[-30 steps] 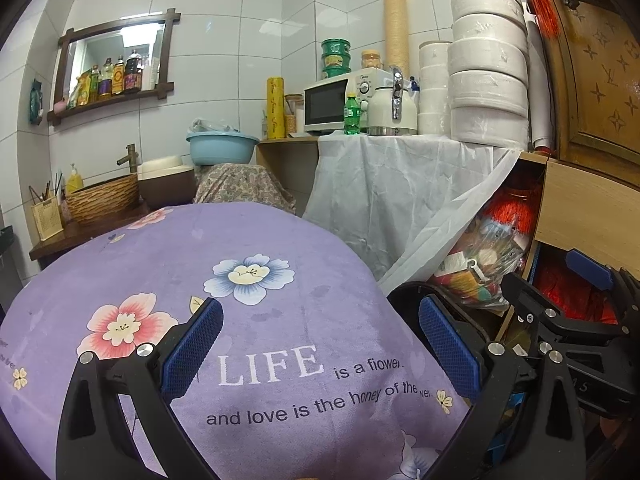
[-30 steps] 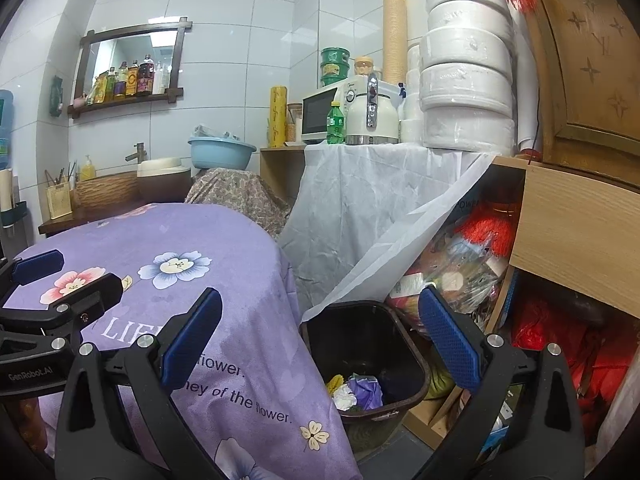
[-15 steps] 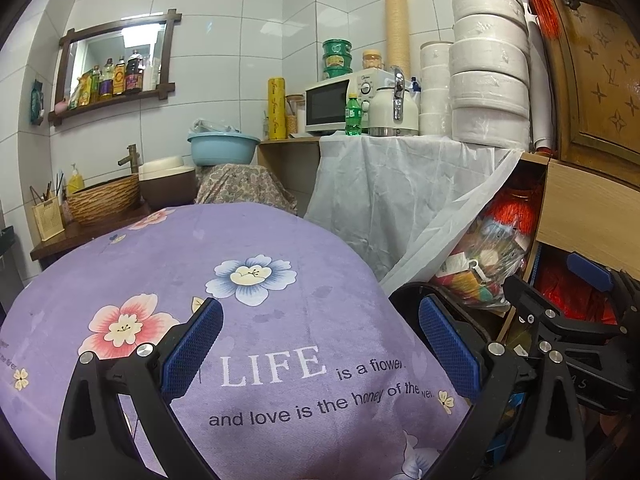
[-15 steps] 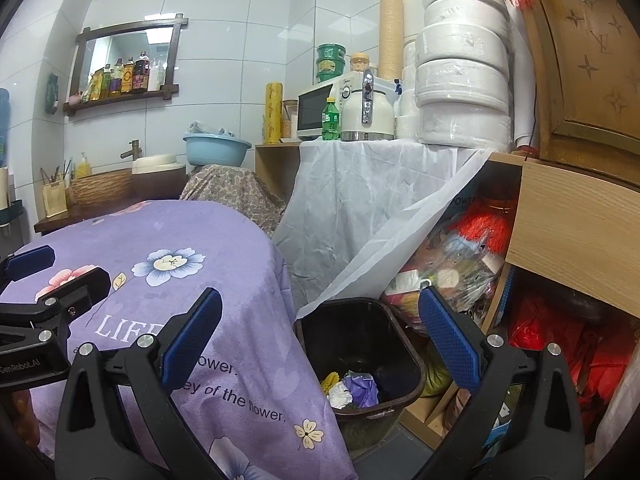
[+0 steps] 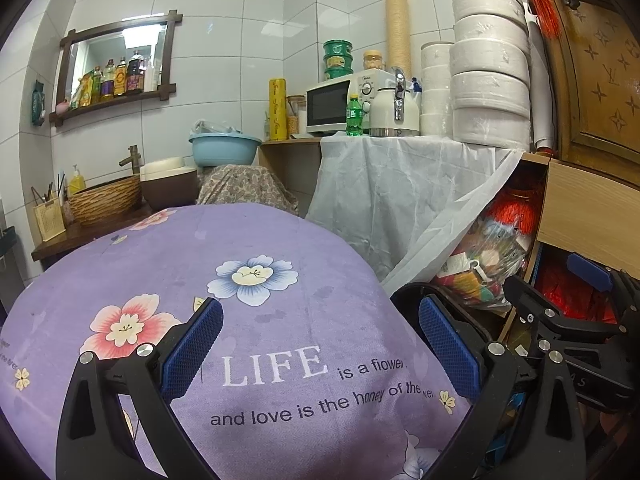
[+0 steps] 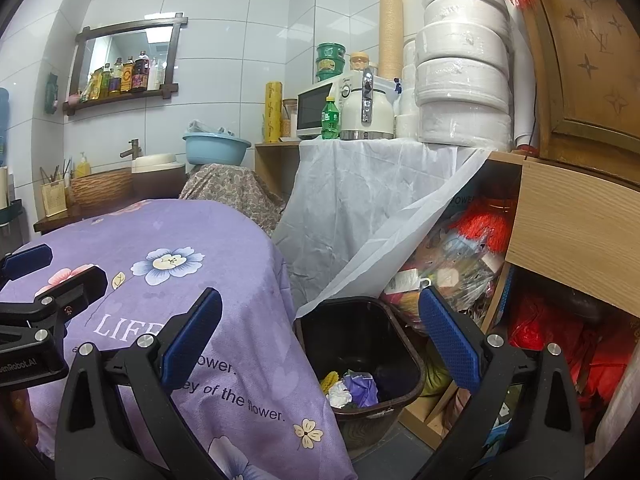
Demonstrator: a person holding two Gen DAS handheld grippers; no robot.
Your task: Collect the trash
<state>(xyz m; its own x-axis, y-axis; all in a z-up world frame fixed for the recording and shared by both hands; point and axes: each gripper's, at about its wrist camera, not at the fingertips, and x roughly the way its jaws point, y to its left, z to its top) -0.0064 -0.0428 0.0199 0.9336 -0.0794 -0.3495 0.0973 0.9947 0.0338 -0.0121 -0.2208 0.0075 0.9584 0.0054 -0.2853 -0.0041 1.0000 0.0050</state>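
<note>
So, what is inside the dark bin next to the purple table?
Inside the bin lie crumpled trash pieces: yellow, white and purple. The near wall hides the bottom, so anything under them cannot be seen.

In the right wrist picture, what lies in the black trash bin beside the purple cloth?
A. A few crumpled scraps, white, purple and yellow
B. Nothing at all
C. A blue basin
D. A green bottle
A: at the bottom of the black trash bin lie crumpled scraps in white, purple and yellow.
</note>
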